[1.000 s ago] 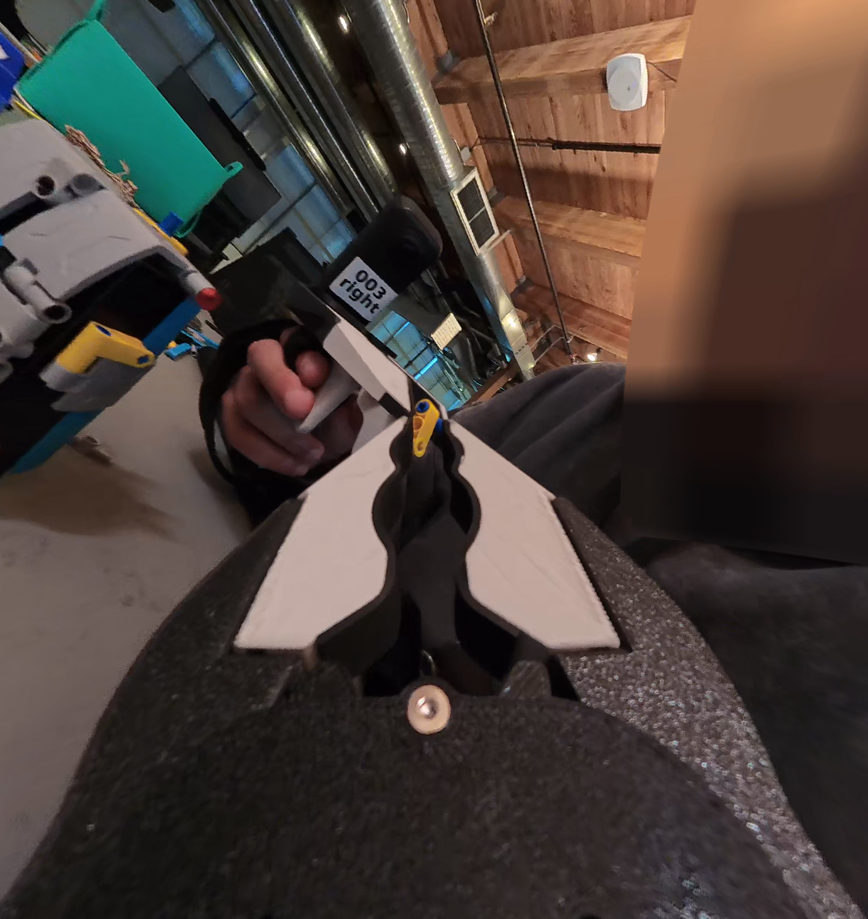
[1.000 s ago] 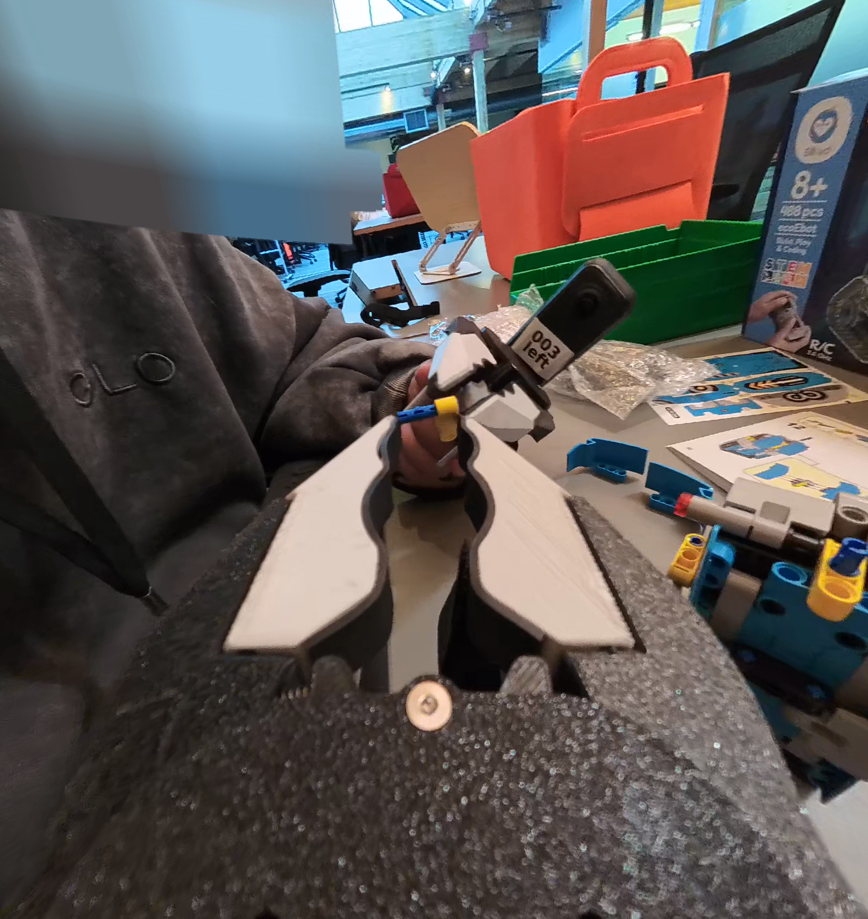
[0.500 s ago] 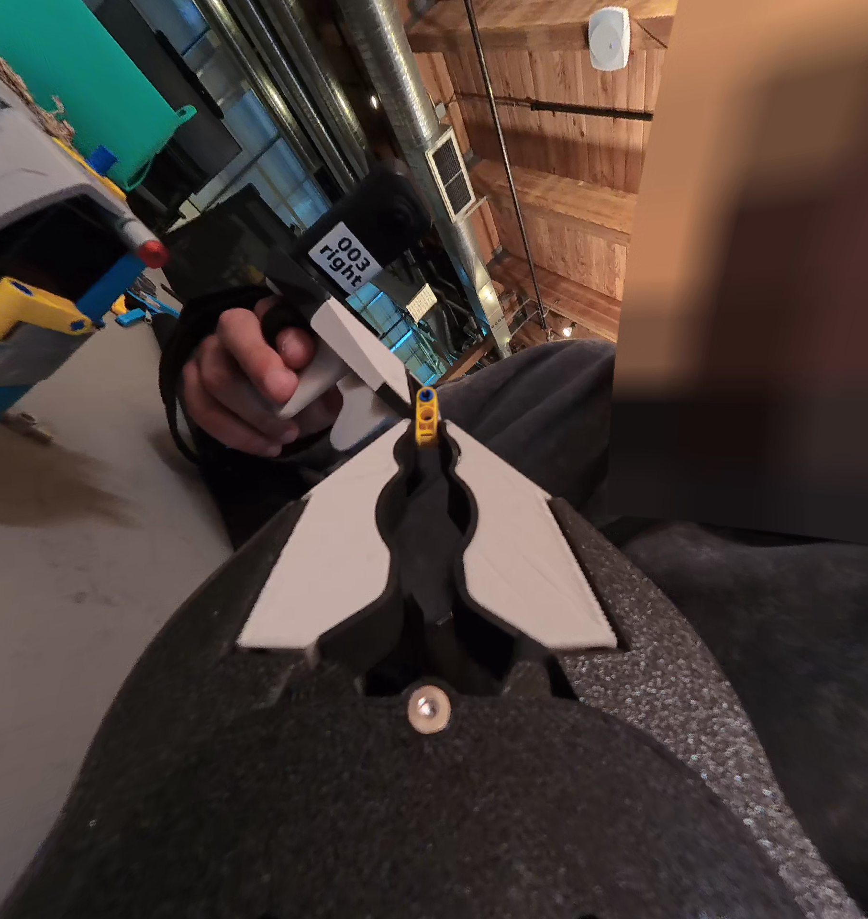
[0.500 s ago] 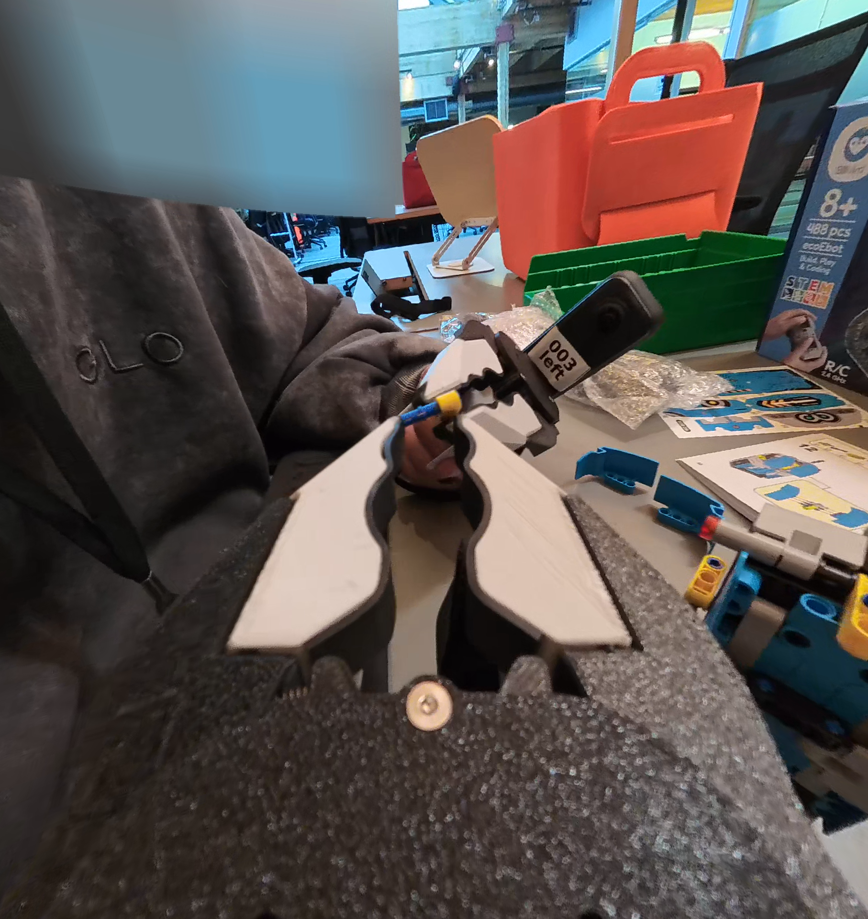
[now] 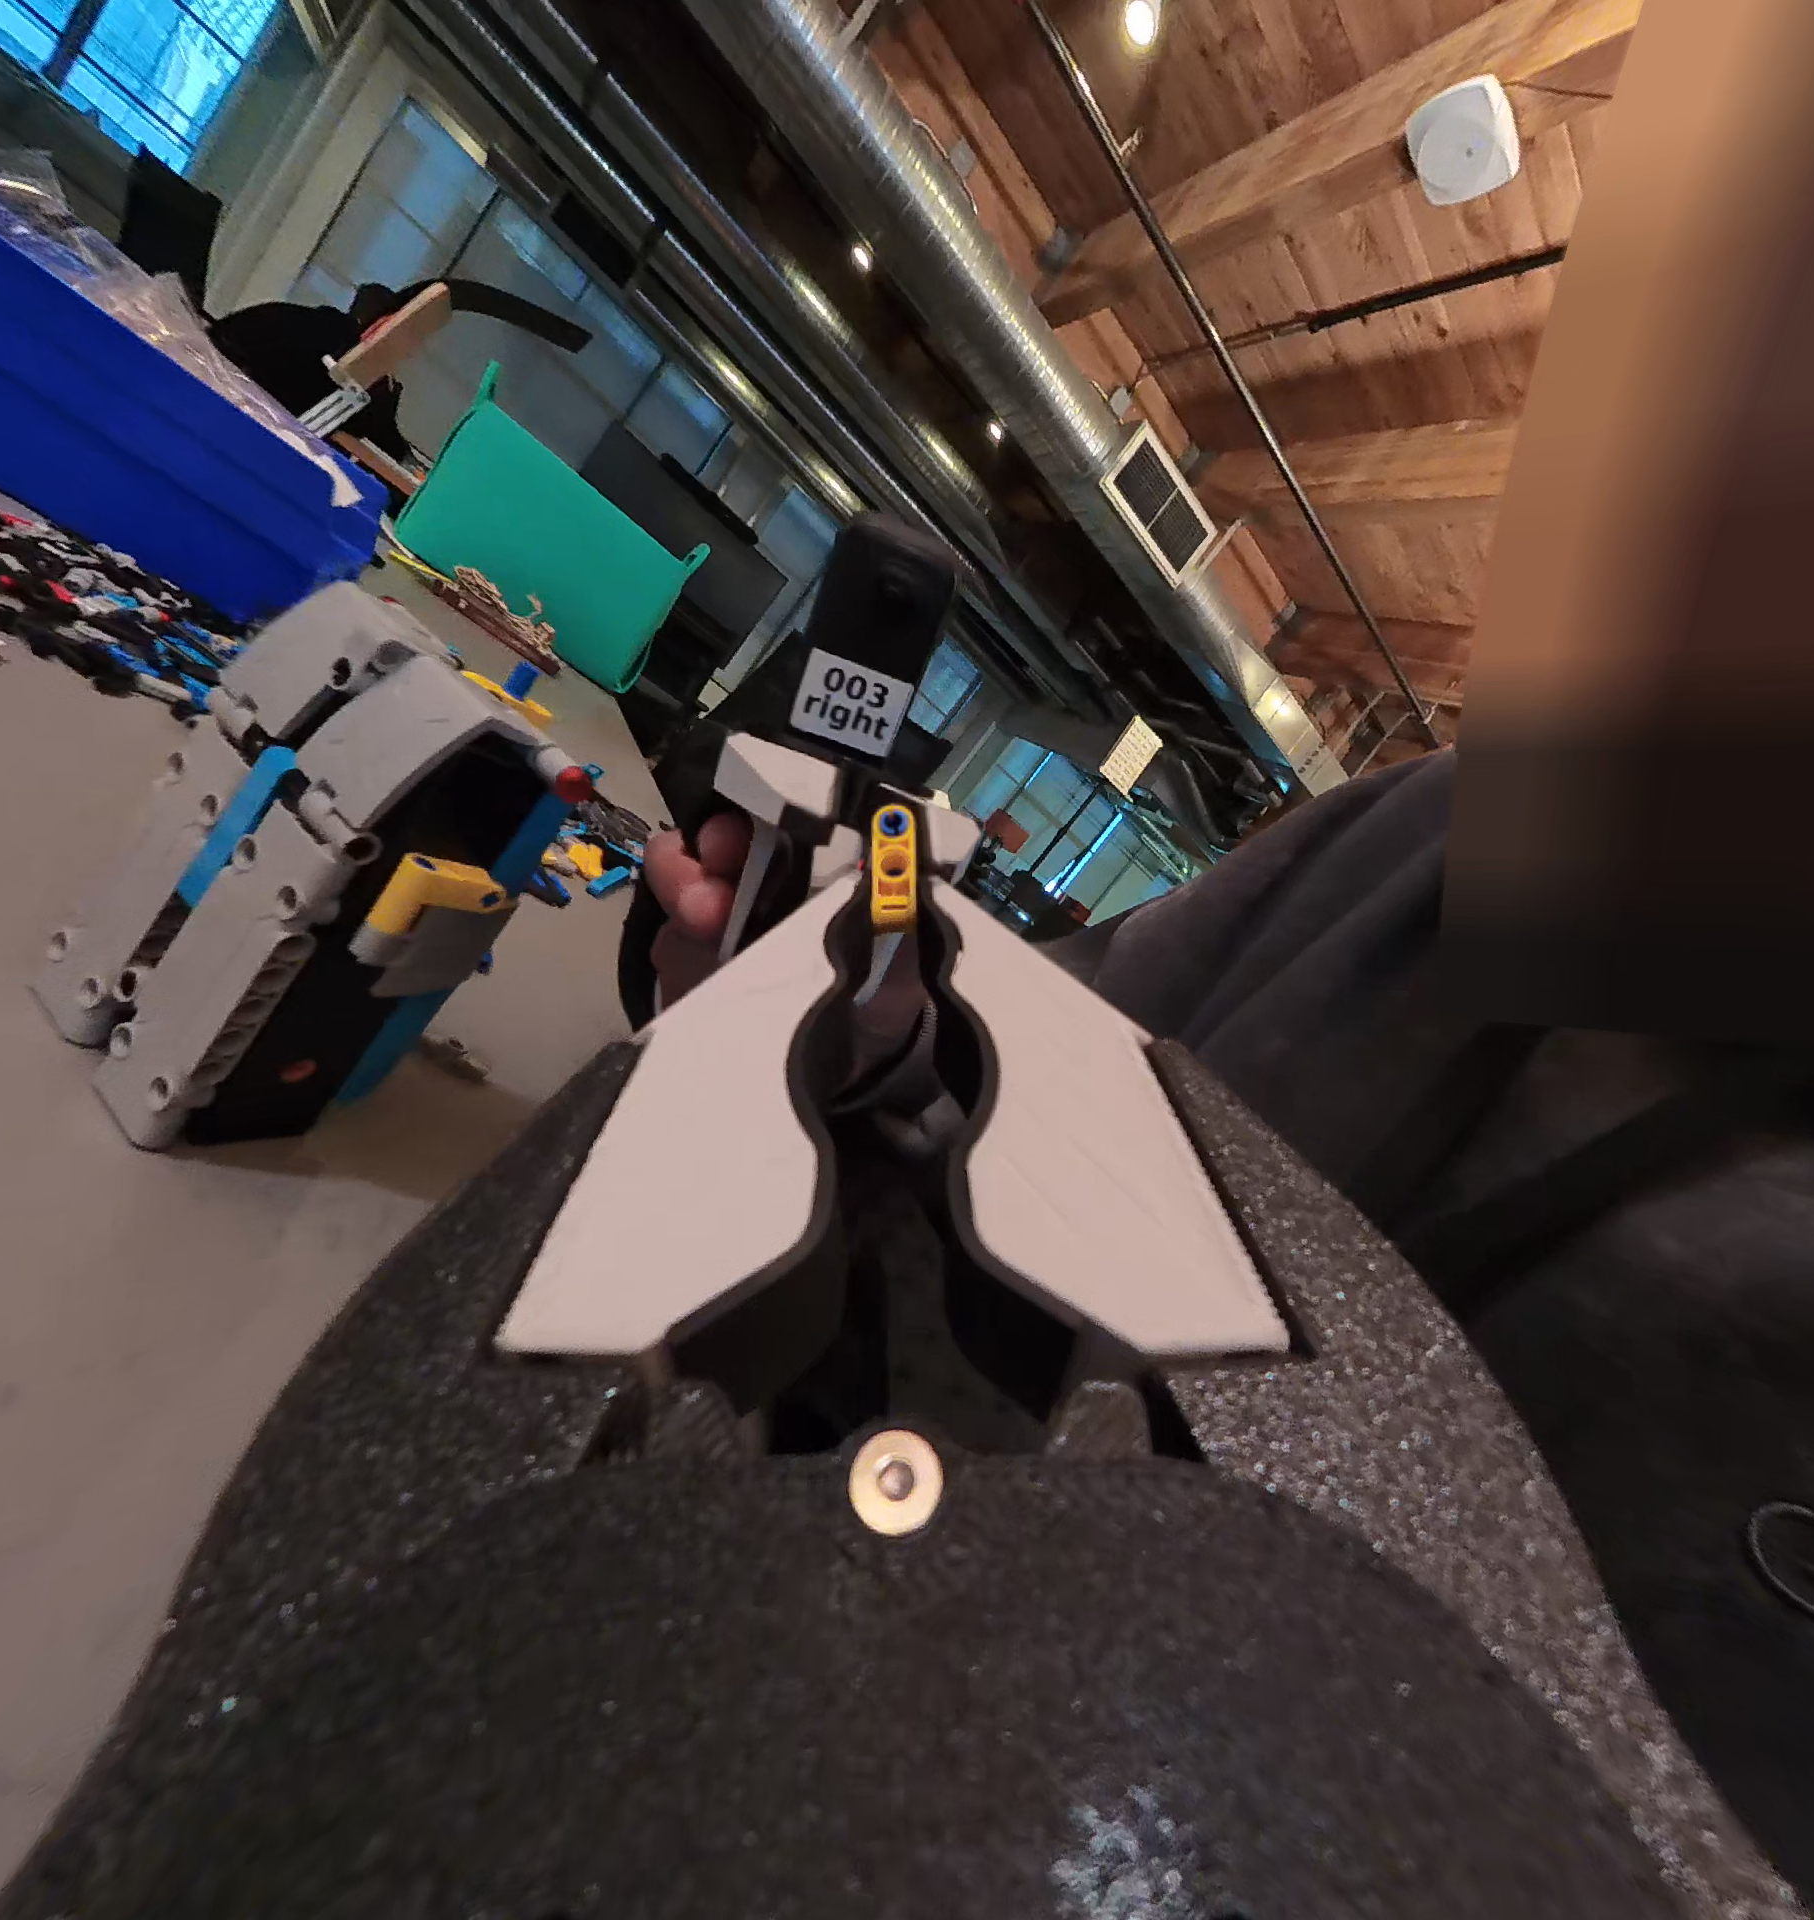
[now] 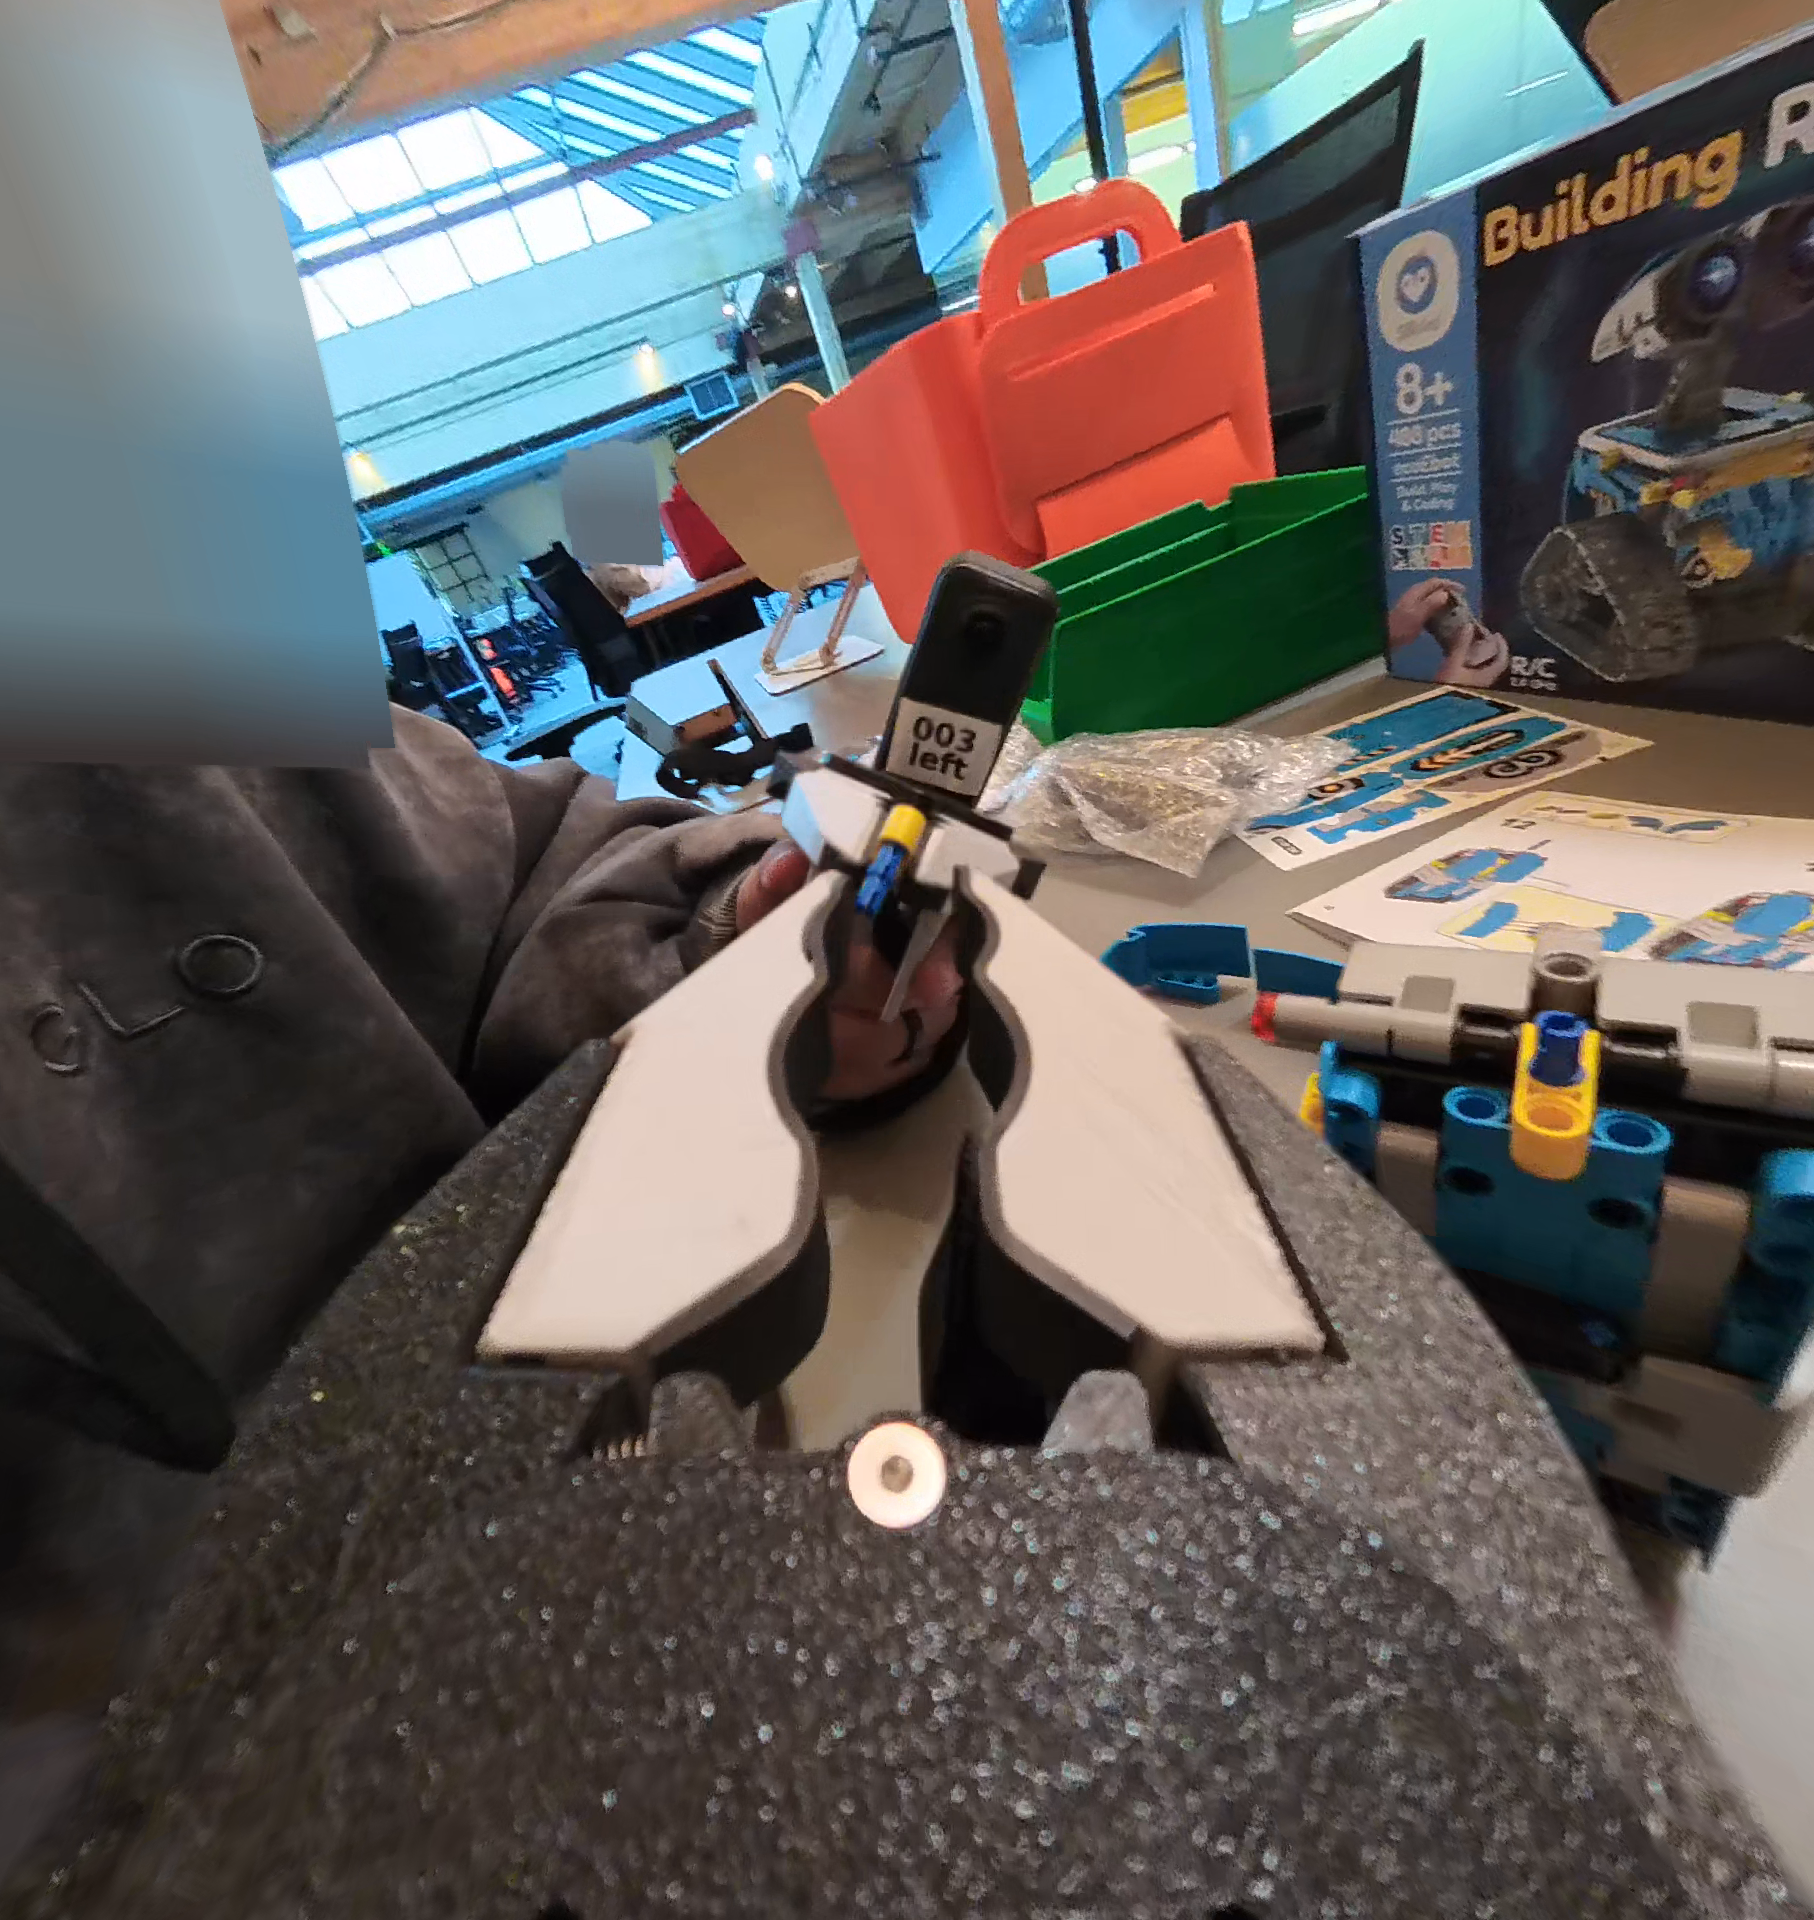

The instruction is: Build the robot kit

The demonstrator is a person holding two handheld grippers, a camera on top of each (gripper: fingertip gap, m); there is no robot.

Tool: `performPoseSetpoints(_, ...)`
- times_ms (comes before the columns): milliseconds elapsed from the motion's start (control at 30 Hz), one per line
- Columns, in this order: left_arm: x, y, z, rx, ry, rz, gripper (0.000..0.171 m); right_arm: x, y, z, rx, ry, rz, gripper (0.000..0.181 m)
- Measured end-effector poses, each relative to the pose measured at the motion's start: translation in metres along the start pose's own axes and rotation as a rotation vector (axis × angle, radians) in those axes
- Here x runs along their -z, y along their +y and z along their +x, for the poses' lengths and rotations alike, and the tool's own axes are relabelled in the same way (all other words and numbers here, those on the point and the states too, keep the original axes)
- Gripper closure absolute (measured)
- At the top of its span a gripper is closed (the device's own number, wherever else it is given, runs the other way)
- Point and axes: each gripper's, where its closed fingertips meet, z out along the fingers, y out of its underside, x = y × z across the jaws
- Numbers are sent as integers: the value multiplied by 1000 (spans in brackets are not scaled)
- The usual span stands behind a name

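Observation:
My left gripper (image 5: 892,906) is shut on a small yellow connector (image 5: 892,868) and holds it upright in the air. A blue pin (image 5: 887,821) sits in the connector's top hole. My right gripper (image 6: 898,883) faces it head-on, its jaws a little apart. In the right wrist view the blue pin (image 6: 875,881) sticks out of the yellow connector (image 6: 901,828) and lies between my right fingertips, close to the left one. I see no grip on it. A hand holds the right gripper's handle (image 5: 695,873).
A part-built grey, blue and black model (image 6: 1568,1143) stands on the table (image 5: 103,1195), also in the left wrist view (image 5: 290,883). Around it are loose parts (image 5: 72,613), blue curved pieces (image 6: 1183,956), instruction sheets (image 6: 1505,894), a plastic bag (image 6: 1142,790), a green bin (image 6: 1194,613) and the kit box (image 6: 1661,416). A person's grey sweatshirt (image 6: 259,987) is close. My left and right fingertips are right by each other.
Both grippers have turned to face each other squarely. The blue pin, which pointed sideways beyond my right fingertips, now points at the right gripper and lies between its tips. The left grip is unchanged.

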Motion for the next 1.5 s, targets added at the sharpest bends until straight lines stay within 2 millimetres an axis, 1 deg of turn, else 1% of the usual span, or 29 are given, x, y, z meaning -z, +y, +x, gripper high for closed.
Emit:
performPoseSetpoints(67,-2,3,0,-15,-9,-12,165,-3,3,-6,6,-31,-16,171)
performPoseSetpoints(200,-3,9,-5,-40,-56,-63,164,0,9,-1,-10,-6,-74,176)
performPoseSetpoints(233,-3,9,-7,-66,-77,-76,161,1,11,0,-15,-9,-85,177)
performPoseSetpoints(267,-2,8,-9,-93,-98,-78,152,1,13,-1,-9,-16,-107,177)
performPoseSetpoints(300,-1,7,-8,-114,-102,-81,152,1,17,-3,4,-23,-140,177)
performPoseSetpoints(333,-1,9,-5,-126,-82,-93,163,1,20,-3,23,-21,-161,177)
performPoseSetpoints(367,-2,11,-3,-136,-70,-107,164,0,22,-5,34,-28,-174,177)
performPoseSetpoints(433,-2,12,-3,-175,-84,-122,165,1,22,-6,34,-28,-174,177)
performPoseSetpoints(533,-2,17,-3,-260,-108,-169,165,1,16,-6,9,-33,-130,177)
performPoseSetpoints(667,-3,18,-3,-348,-146,-179,165,2,17,-7,-13,-55,-134,176)
performPoseSetpoints(967,-2,18,-6,-439,-204,-196,166,1,19,-4,-5,-29,-144,177)
performPoseSetpoints(1067,-1,19,-7,-471,-226,-200,166,1,22,-3,34,-8,-156,177)
performPoseSetpoints(1133,-1,17,-9,-494,-245,-190,166,1,20,-1,8,-10,-135,177)
performPoseSetpoints(1200,-1,15,-11,-499,-252,-190,166,1,19,2,-23,-9,-123,176)
performPoseSetpoints(1300,0,15,-11,-508,-254,-193,165,3,18,4,-8,-1,-124,175)
performPoseSetpoints(1500,1,15,-11,-501,-246,-200,165,4,17,3,-5,-5,-121,176)
